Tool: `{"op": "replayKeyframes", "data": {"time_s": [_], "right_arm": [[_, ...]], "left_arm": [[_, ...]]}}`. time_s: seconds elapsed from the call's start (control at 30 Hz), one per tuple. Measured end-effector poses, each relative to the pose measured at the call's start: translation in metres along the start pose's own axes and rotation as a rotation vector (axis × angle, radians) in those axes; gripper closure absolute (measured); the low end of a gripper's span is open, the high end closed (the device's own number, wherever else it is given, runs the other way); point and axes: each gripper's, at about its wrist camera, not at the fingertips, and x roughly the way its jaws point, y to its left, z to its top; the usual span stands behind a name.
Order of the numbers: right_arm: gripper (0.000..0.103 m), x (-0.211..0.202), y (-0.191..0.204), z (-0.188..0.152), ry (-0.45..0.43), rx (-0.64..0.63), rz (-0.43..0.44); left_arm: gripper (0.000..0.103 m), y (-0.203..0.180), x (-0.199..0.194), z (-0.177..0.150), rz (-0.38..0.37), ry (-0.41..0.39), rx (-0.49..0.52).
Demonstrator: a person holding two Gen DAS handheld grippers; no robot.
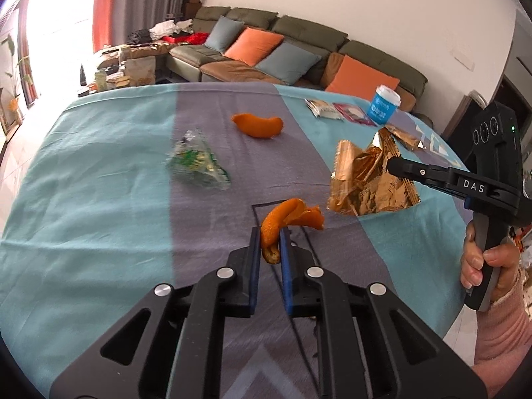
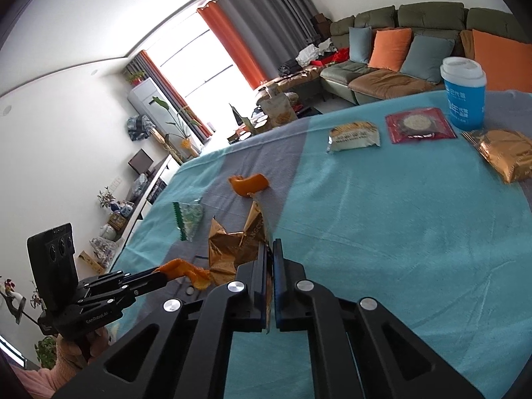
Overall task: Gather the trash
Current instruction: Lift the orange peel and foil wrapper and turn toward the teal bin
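While both tools sit over the cloth-covered table (image 1: 99,179), I log the following. Item one: my left gripper (image 1: 270,242), its blue-padded fingers (image 1: 254,249) closed on a curled strip of orange peel (image 1: 286,222); the peel's lower end is pinched between the pads and its upper curl juts past the tips, over the grey band of the cloth. Item two: my right gripper (image 2: 270,252), jaws drawn nearly together on the edge of a crumpled gold foil wrapper (image 2: 232,249); in the left wrist view the same wrapper (image 1: 369,183) hangs open from the fingertip, lifted off the cloth as far as I can tell. Item three: a second piece of orange peel (image 1: 257,125), lying loose farther along the grey band, well apart from both tools. Item four: a clear wrapper with green print (image 1: 196,163), lying on the cloth to the left of the grey band's centre, between the two peels. Item five, far side of the table: a pale snack packet (image 2: 354,136), a red packet (image 2: 419,124) just beside it, a blue cup with a white lid (image 2: 464,94) standing upright, and a sealed gold packet (image 2: 502,153) near the cup. Item six: a sofa with orange and grey-blue cushions (image 1: 299,53) behind the table.
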Motion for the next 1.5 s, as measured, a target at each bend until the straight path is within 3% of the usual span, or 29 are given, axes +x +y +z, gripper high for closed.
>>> {"op": "replayKeyframes", "data": {"time_s": [0.7, 1.5], "right_arm": [[0.101, 0.023, 0.044, 0.004, 0.018, -0.050, 0.117], [0.101, 0.050, 0.090, 0.003, 0.059, -0.110, 0.208]], "left_arm": [[0.091, 0.043, -0.075, -0.028, 0.092, -0.113, -0.110], [0.091, 0.073, -0.122, -0.044, 0.178, -0.180, -0.178]]}}
